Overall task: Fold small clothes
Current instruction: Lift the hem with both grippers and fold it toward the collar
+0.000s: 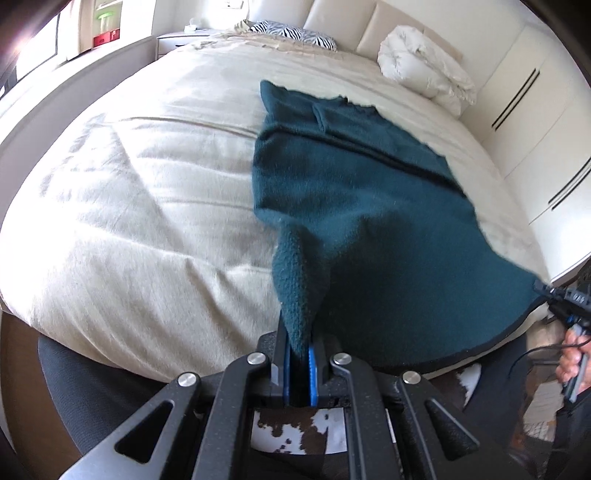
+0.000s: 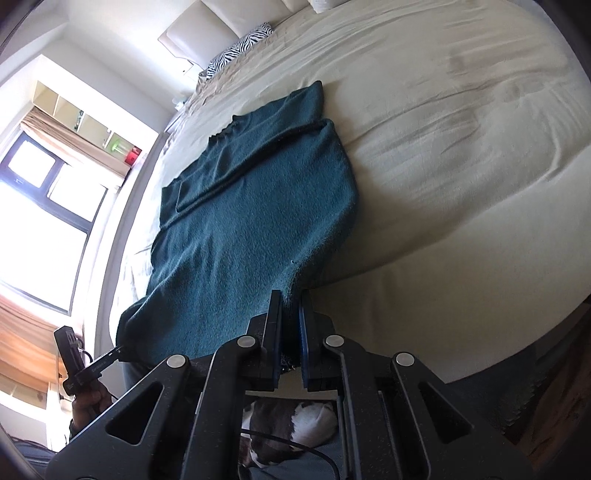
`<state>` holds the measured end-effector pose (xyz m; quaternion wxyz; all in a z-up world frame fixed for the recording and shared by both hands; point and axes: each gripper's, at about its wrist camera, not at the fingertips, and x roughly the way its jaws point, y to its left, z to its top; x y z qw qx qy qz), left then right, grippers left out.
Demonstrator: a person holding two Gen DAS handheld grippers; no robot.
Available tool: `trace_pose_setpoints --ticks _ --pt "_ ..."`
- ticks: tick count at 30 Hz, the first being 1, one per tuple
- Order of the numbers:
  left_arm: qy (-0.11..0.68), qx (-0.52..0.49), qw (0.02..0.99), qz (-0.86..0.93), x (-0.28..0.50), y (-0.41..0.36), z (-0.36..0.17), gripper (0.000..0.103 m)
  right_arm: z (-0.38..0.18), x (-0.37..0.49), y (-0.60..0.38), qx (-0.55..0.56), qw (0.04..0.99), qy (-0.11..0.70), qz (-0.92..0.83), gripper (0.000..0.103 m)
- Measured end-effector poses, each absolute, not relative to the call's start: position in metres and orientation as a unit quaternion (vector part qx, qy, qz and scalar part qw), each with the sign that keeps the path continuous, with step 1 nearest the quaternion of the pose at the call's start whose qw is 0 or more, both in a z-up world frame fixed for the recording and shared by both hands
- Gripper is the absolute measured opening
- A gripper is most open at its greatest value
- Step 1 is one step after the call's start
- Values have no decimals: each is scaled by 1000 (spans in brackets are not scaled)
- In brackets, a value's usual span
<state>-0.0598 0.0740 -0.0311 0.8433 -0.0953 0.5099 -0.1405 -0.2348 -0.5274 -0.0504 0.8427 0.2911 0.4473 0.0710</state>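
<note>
A dark teal knitted garment lies spread on the cream bed, with its near hem lifted off the bed's front edge. My left gripper is shut on the garment's near left corner. My right gripper is shut on the near right corner of the same garment. The hem hangs stretched between the two grippers. The right gripper also shows at the far right of the left wrist view. The left gripper shows at the lower left of the right wrist view. A sleeve lies folded across the garment's far part.
A white bundled duvet and a zebra-print pillow lie at the head of the bed. White wardrobe doors stand to the right. A window is on the left side. A cowhide rug lies below me.
</note>
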Motion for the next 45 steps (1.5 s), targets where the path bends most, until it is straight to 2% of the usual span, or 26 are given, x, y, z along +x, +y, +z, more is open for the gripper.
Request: trace_pose_setpoints --ticks 22,33,45 --pt "452 -259 831 -193 -22 111 3 8 -25 -221 -541 363 846 377 100 7" --pt "421 -270 841 -205 18 116 21 8 -8 -187 -534 362 851 360 118 7" --pt "420 -306 827 -213 53 115 20 8 13 -138 -551 378 863 317 110 7"
